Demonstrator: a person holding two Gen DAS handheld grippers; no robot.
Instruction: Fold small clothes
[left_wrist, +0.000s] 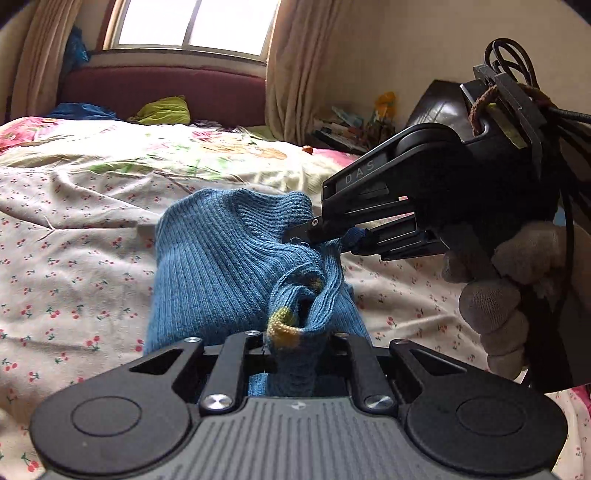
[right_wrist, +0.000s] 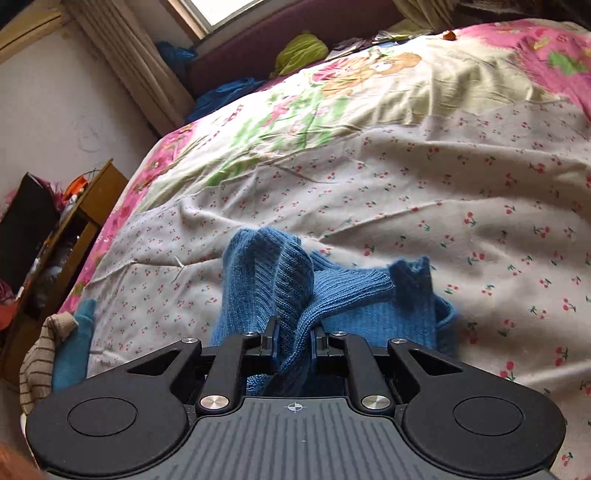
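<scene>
So, garment: blue ribbed knit piece (left_wrist: 221, 266) lifted over the cherry-print bed sheet (left_wrist: 74, 258).
Left tongs (left_wrist: 291, 345): clamped on its yellow-patched edge.
Right tongs (right_wrist: 294, 339): pinching a bunched fold.

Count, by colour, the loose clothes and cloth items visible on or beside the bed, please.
Blue: 3 (knit garment held by both claws, heap at the headboard, cloth at the bed edge)
Green: 1
Striped: 1
Total: 5
</scene>
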